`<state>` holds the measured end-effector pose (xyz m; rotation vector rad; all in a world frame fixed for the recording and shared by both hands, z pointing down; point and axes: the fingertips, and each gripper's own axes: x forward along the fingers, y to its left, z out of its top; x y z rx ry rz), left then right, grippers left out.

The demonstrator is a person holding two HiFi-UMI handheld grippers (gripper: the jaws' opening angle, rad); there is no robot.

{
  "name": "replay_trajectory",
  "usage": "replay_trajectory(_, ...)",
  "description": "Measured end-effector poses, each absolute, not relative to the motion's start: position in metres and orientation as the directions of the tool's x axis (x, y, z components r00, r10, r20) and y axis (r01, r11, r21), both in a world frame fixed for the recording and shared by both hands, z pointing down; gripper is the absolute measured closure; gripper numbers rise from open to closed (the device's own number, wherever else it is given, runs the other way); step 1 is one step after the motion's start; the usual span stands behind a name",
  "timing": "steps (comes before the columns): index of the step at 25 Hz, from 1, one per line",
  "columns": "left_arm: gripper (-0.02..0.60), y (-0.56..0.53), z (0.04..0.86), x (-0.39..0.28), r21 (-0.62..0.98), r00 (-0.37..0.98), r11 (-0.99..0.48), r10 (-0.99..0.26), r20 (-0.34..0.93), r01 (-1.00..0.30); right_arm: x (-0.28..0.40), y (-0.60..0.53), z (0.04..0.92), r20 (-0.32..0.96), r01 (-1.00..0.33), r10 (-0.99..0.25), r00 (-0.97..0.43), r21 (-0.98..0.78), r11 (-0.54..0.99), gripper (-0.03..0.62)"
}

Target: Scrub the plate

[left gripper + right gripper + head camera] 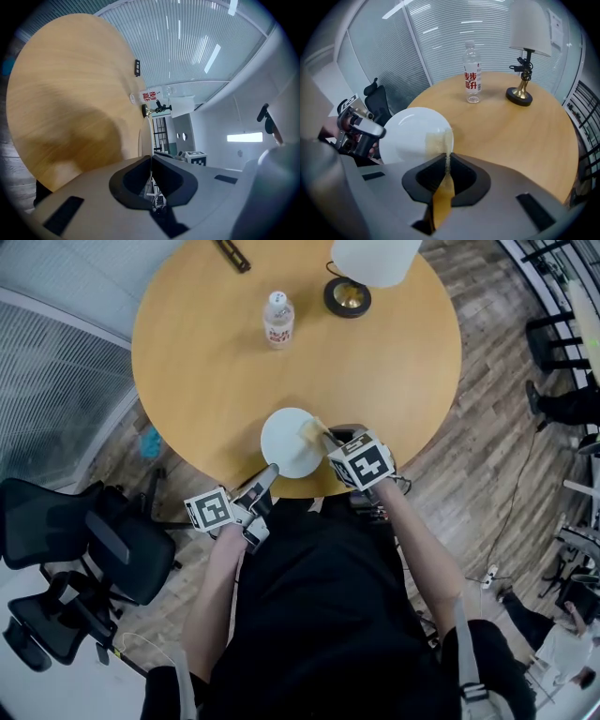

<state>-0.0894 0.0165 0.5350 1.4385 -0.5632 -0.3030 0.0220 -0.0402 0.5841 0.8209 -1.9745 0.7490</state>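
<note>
A white plate sits at the near edge of the round wooden table. My left gripper is shut on the plate's near rim. In the left gripper view the plate shows edge-on, pinched between the jaws of that gripper. My right gripper is shut on a thin yellow scrub pad, whose free end lies on the right part of the plate. In the right gripper view the pad sticks out of the gripper onto the plate, and the left gripper holds the plate's left rim.
A clear water bottle with a red label stands in the middle of the table. A lamp with a brass base and white shade is at the far side, a black object at the far edge. Black office chairs stand at the left.
</note>
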Motion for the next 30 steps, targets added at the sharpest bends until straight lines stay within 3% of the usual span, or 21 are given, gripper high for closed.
replay_trajectory(11, 0.558, 0.020, 0.540, -0.090, 0.978, 0.842, 0.122, -0.498, 0.208, -0.169, 0.023, -0.063, 0.576, 0.862, -0.789, -0.318, -0.396, -0.142, 0.597, 0.563)
replay_trajectory(25, 0.559, 0.009, 0.538, -0.091, 0.984, 0.817, 0.124, -0.551, 0.173, -0.125, -0.052, 0.005, 0.546, 0.774, -0.674, -0.202, -0.601, -0.354, 0.649, 0.563)
replay_trajectory(30, 0.559, 0.014, 0.534, -0.087, 0.985, 0.832, 0.122, -0.529, 0.170, -0.123, -0.039, -0.009, 0.552, 0.770, -0.693, -0.221, -0.599, -0.360, 0.624, 0.563)
